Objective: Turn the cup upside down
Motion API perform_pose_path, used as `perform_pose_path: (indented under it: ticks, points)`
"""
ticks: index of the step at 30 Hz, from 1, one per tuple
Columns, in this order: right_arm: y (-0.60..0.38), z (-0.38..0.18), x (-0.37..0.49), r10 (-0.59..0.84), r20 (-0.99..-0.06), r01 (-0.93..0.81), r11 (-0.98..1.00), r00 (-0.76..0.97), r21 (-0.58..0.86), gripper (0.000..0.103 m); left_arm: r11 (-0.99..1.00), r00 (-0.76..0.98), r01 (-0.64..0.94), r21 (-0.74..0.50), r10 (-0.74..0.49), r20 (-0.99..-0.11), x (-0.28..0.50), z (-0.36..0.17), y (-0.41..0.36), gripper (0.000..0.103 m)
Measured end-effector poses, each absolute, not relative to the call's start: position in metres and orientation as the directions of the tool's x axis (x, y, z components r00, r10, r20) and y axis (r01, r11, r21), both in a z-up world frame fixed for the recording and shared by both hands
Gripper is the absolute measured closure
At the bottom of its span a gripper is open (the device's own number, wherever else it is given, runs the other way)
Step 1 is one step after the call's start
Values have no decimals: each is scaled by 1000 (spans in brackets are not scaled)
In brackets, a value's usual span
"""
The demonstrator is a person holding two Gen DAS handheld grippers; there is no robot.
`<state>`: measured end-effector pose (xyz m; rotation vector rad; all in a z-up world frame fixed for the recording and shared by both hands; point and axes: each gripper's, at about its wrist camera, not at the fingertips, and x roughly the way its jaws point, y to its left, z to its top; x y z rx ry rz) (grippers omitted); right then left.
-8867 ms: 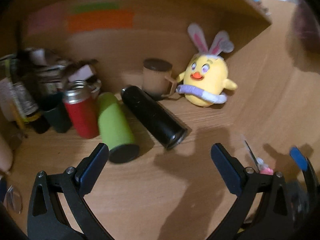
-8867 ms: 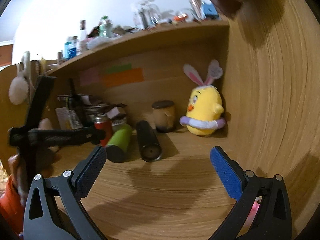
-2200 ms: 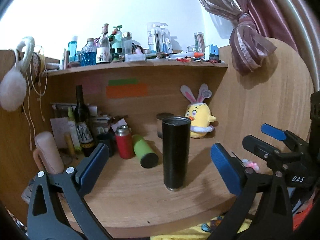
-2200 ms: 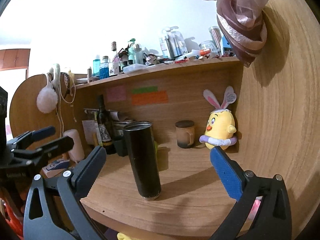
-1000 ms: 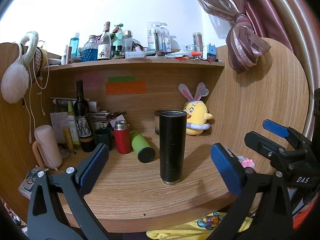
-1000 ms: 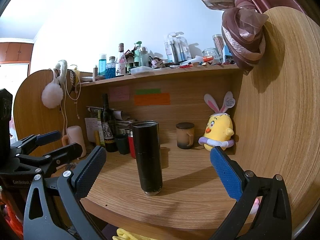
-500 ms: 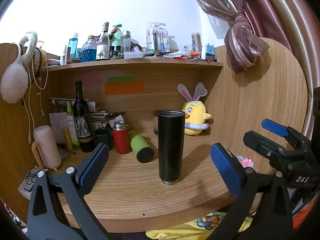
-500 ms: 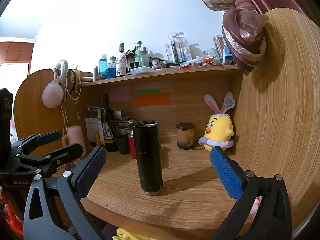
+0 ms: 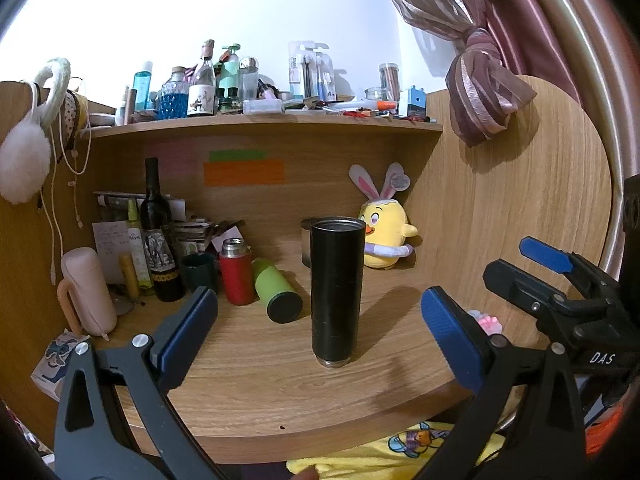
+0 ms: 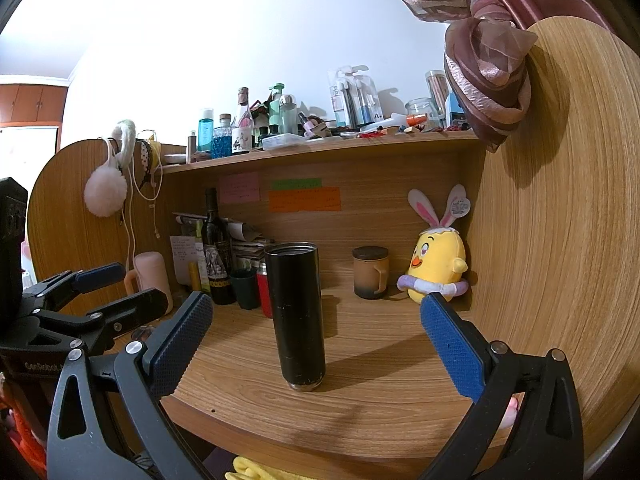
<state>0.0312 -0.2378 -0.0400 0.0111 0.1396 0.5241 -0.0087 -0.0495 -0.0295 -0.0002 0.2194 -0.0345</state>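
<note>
Here the wooden surface (image 9: 248,376) carries a row of clutter along its back. Farthest left in the left wrist view stands a pink handled bottle (image 9: 86,292), then a dark wine bottle (image 9: 158,236), a dark green mug (image 9: 199,271) and a red flask (image 9: 237,271) with a steel neck, upright. Just beside the flask a lime-green bottle (image 9: 276,290) lies on its side, its black end facing the camera.

Near the middle of the surface, forward of that row and apart from everything, the tall black cup (image 9: 337,292) stands upright on a silver-rimmed end, with a metal-edged end on top. In the right wrist view the same cup (image 10: 296,316) stands alone, nothing touching it.

Behind it to the right sits a brown lidded mug (image 10: 370,272), and in the right corner a yellow chick plush (image 10: 438,264) with rabbit ears leans against the side panel. A shelf (image 9: 260,123) above is crowded with bottles.

The left tongs (image 9: 318,330) are spread wide and hold nothing, with the cup framed between the blue pads but well beyond them. The right tongs (image 10: 316,338) are likewise spread wide and empty, short of the cup.
</note>
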Motion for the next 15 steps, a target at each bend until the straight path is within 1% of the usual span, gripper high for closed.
perform_pose_path:
  ticks: [15]
  points:
    - [-238,-40,31,499,-129,-498,866,857,45,0,999,972,40,-20,-44,-232,-6,-30,-47,0]
